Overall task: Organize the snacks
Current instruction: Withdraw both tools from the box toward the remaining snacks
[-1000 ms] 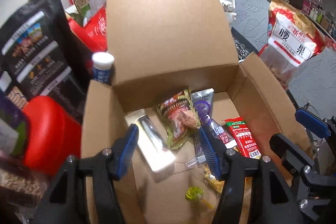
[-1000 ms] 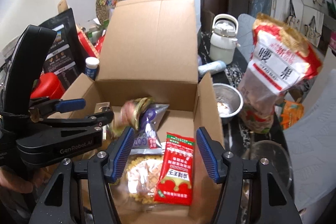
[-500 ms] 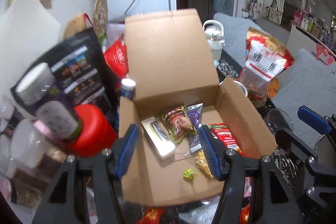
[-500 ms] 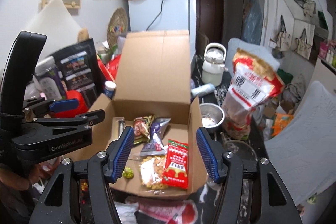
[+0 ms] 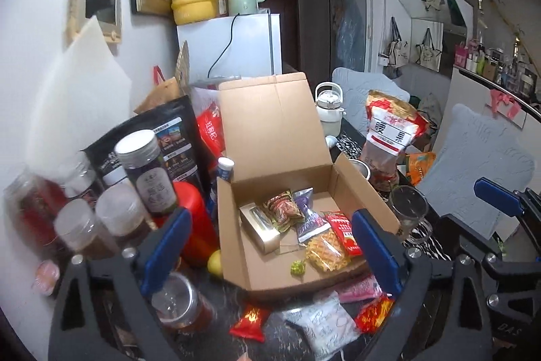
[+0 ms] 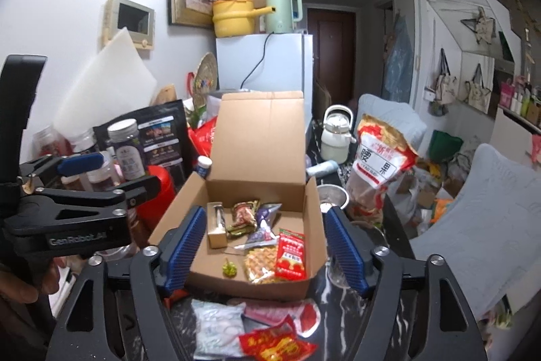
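Left gripper [image 5: 270, 246] fingers just opened wide, empty, right gripper [image 6: 265, 247] fingers just opened, empty, cardboard box [image 6: 304, 276] of snack packets [image 6: 290, 254] at 12 o'clock on the desk [image 6: 338, 300].

1. The jars [image 5: 84, 225] at the left of the left wrist view are smeared by blur; only the tallest jar [image 5: 147, 171] shows a label, and its print is too small to read.
2. The white packet [image 6: 216, 323] and red wrapper [image 6: 277, 344] in front of the cardboard box [image 6: 260, 137] run off the bottom edge of the right wrist view.
3. The left gripper's blue pad [image 5: 165, 246] covers part of the red container [image 5: 194, 225].
4. The metal bowl [image 6: 333, 195] is half hidden behind the box's right wall.
5. The hand [image 6: 20, 290] at the lower left is cut by the edge and dark.
6. The text on the snack packs [image 6: 267, 235] in the box is illegible.
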